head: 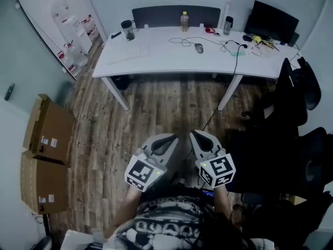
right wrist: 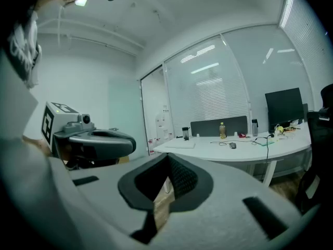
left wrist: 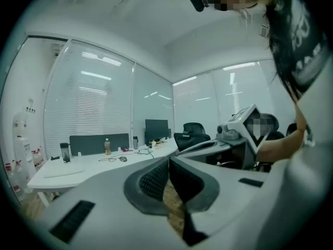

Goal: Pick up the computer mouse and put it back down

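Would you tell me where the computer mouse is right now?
In the head view, the computer mouse lies on the white desk, slightly right of the bottle.

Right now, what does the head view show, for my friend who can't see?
The left gripper and right gripper, both shut and empty, hang side by side over a wooden floor. Ahead stands a white desk with the computer mouse, cables, a bottle and a monitor.

The bench [head: 156, 61] is white. On it the mouse [head: 199, 47] is dark grey and the bottle [head: 184, 21] at 12 o'clock is amber. The floor [head: 156, 113] shows brown wood-grain planks. The boxes [head: 47, 150] at 9 o'clock are tan. The left tool [head: 170, 139] and right tool [head: 197, 136] are pale grey, with black-and-white marker cubes.
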A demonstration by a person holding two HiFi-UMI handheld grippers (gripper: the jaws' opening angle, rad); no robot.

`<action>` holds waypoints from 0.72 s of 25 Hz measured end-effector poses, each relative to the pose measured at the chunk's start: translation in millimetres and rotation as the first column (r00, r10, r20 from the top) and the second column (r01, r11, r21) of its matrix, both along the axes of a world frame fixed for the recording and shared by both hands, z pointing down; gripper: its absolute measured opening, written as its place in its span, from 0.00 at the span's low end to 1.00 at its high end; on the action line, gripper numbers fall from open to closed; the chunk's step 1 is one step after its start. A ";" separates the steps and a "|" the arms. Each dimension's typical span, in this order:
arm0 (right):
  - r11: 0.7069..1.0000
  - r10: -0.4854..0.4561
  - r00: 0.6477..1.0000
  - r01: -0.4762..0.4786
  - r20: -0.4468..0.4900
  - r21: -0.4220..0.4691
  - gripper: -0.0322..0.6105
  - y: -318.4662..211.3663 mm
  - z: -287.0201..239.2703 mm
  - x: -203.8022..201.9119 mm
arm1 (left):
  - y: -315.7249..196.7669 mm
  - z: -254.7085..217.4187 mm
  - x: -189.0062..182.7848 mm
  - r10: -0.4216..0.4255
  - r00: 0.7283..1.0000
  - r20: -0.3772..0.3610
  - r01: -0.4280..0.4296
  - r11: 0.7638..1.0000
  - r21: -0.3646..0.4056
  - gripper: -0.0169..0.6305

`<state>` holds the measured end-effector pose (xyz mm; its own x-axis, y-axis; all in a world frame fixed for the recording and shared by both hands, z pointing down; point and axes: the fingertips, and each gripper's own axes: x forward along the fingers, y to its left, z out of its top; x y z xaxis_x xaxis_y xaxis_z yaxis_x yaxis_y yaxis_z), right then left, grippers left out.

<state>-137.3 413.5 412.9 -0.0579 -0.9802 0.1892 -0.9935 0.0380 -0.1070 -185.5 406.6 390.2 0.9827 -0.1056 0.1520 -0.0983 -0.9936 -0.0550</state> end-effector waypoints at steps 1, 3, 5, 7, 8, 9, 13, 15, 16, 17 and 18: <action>1.000 -0.003 1.000 0.003 0.000 0.000 0.05 0.1 0.9 2.3 | 1.0 2.1 1.4 -0.003 1.000 0.001 0.003 1.000 0.001 0.03; 1.000 -0.008 1.000 0.008 0.005 0.001 0.05 -2.4 2.4 6.3 | 1.2 5.2 3.5 -0.006 1.000 0.009 0.006 1.000 0.006 0.03; 1.000 -0.016 1.000 0.016 0.015 0.003 0.05 -6.4 3.3 7.2 | -1.5 6.1 3.9 -0.012 1.000 0.014 0.012 1.000 0.011 0.03; 1.000 -0.026 0.999 0.026 0.025 0.005 0.05 -10.5 4.8 7.3 | -5.0 4.4 5.1 -0.021 1.000 0.018 0.021 1.000 0.005 0.03; 1.000 -0.030 0.999 0.030 0.028 0.002 0.05 -12.9 6.2 8.1 | -7.5 4.8 6.5 -0.025 1.000 0.018 0.025 1.000 0.005 0.03; 0.999 -0.033 0.999 0.033 0.031 -0.002 0.05 -15.5 8.1 9.5 | -10.0 5.9 8.2 -0.027 0.999 0.021 0.027 1.000 0.005 0.03; 0.999 -0.031 0.999 0.032 0.042 -0.021 0.05 -29.3 18.6 15.9 | -22.6 17.1 16.7 -0.013 0.999 0.039 0.013 1.000 -0.006 0.03; 0.999 -0.019 0.999 0.020 0.037 -0.030 0.05 -39.5 23.4 23.8 | -33.8 23.7 26.6 0.003 0.999 0.040 -0.003 1.000 -0.011 0.03; 0.999 -0.008 0.999 0.009 0.033 -0.033 0.05 -45.4 25.1 30.3 | -40.2 25.6 33.4 0.014 0.999 0.037 -0.013 1.000 -0.014 0.03; 0.999 0.006 1.000 -0.005 0.029 -0.034 0.05 -51.8 26.3 38.2 | -46.9 26.8 41.0 0.025 0.999 0.032 -0.024 1.000 -0.017 0.03; 0.999 0.023 0.999 -0.022 0.029 -0.033 0.05 -58.6 27.0 47.0 | -54.0 27.6 48.8 0.035 0.999 0.027 -0.034 0.999 -0.021 0.03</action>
